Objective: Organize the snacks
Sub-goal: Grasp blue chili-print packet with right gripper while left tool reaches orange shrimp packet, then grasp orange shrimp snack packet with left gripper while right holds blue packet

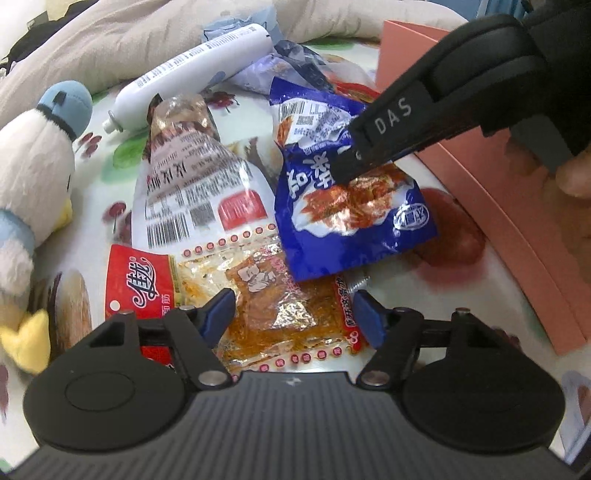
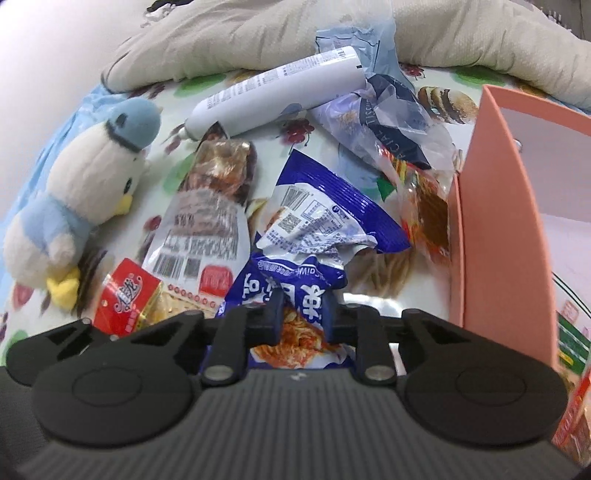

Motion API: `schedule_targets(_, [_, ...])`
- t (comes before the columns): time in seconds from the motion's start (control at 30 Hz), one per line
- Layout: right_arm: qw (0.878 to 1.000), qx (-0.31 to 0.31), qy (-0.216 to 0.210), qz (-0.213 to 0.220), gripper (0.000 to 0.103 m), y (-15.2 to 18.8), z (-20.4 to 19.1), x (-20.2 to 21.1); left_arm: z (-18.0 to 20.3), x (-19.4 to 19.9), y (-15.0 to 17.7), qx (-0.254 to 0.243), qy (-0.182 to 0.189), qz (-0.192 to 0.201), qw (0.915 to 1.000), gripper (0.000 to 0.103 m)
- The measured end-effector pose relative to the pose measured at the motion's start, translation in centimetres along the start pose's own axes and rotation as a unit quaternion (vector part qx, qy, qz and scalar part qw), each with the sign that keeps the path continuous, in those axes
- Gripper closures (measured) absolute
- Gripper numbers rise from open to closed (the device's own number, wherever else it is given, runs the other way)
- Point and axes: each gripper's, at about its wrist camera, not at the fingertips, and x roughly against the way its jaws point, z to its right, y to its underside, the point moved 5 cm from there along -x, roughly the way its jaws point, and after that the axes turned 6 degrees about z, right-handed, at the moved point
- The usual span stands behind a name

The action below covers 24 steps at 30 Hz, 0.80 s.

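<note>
A crumpled blue snack bag point(image 1: 351, 229) point(image 2: 325, 206) lies in the middle of the pile on a fruit-print cloth. My right gripper point(image 2: 303, 319) is shut on its near end, the foil pinched between both pads; in the left wrist view the right gripper point(image 1: 345, 171) comes in from the upper right onto the bag. My left gripper point(image 1: 295, 314) stands open just above a clear spicy-strip pack with a red label point(image 1: 280, 295) point(image 2: 125, 295), its blue pads apart on either side of it. A white pack with a barcode point(image 1: 192, 184) point(image 2: 207, 229) lies beside it.
A pink open box point(image 1: 517, 221) point(image 2: 498, 221) stands at the right, with an orange snack pack point(image 2: 428, 214) against its wall. A plush duck point(image 1: 33, 166) point(image 2: 85, 192) sits at the left. A white tube point(image 1: 195, 70) point(image 2: 273, 96), a tissue pack point(image 2: 388, 122) and a beige blanket point(image 2: 258, 33) lie behind.
</note>
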Motion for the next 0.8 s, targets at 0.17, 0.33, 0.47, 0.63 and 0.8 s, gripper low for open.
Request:
schedule_targets(0.17, [1.000, 0.019, -0.005, 0.007, 0.081, 1.1, -1.2, 1.7, 1.0, 2.3, 2.0, 0.010, -0.003, -0.005, 0.9999, 0.034])
schedule_targets(0.33, [1.000, 0.019, -0.013, 0.019, 0.082, 2.6, -1.8, 4.2, 0.9, 4.1, 3.6, 0.027, -0.010, -0.004, 0.9996, 0.040])
schedule_targets(0.47, [0.999, 0.024, -0.011, 0.027, 0.082, 4.0, -2.3, 6.1, 0.9, 5.7, 4.9, 0.043, -0.011, -0.003, 0.9990, 0.045])
schedule_targets(0.63, [0.999, 0.039, -0.011, 0.034, 0.082, 6.4, -2.9, 8.4, 0.8, 7.4, 6.4, 0.065, -0.013, -0.001, 0.9978, 0.051])
schedule_targets(0.8, [0.999, 0.033, -0.023, 0.036, 0.082, 9.1, -3.4, 10.4, 1.0, 9.0, 7.8, 0.077, -0.015, 0.004, 0.9969, 0.055])
